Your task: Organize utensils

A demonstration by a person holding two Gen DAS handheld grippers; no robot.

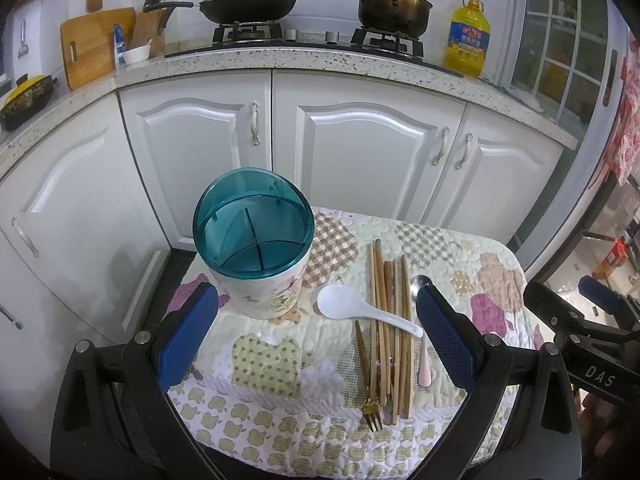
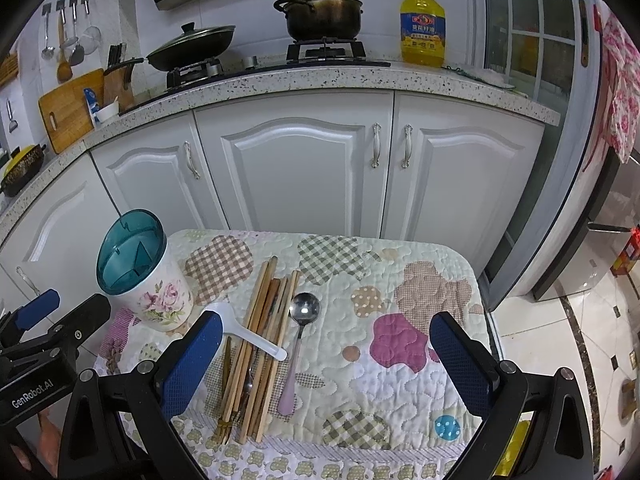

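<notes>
A floral utensil holder (image 1: 264, 292) with a teal divided lid (image 1: 253, 224) stands at the table's far left; it also shows in the right wrist view (image 2: 154, 296). Beside it lie several wooden chopsticks (image 1: 390, 320) (image 2: 264, 340), a white soup spoon (image 1: 360, 310) (image 2: 248, 334) across them, a gold fork (image 1: 366, 380) (image 2: 225, 400), and a metal spoon with a pink handle (image 2: 298, 344) (image 1: 424, 372). My left gripper (image 1: 316, 332) is open and empty, above the table's near side. My right gripper (image 2: 326, 356) is open and empty, right of the utensils.
The small table wears a patchwork quilted cloth (image 2: 400, 340). White cabinets (image 2: 296, 176) stand behind it, under a counter with a wok (image 2: 192, 46), a pot (image 2: 322, 12) and an oil bottle (image 2: 423, 26). A fridge (image 2: 560, 160) stands at the right.
</notes>
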